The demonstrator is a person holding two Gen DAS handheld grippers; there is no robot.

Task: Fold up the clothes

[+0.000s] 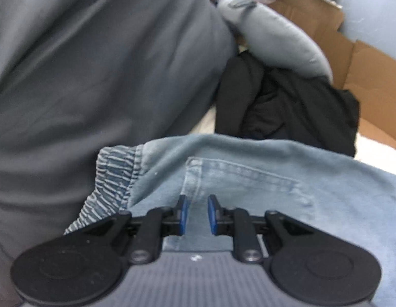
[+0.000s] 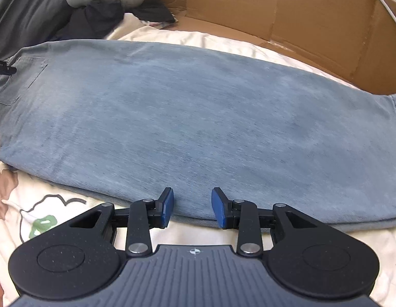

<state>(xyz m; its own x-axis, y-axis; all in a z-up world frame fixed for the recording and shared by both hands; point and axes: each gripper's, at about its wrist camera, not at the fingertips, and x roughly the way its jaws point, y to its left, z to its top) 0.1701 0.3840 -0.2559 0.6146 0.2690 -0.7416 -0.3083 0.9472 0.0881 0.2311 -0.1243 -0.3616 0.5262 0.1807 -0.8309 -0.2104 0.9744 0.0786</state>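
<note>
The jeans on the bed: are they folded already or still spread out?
Spread at full length. The jeans lie flat from pocket end to hem, with no crosswise fold; legs seem stacked lengthwise, not certain.

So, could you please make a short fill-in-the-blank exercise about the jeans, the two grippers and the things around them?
1. The jeans lie flat on a bedsheet with a ____ print.
2. The pads of the right gripper are ____ in colour.
3. Behind the jeans stands a ____ box.
4. The left gripper hovers near the back ____ of the jeans.

Missing words: floral; blue; cardboard; pocket
</note>
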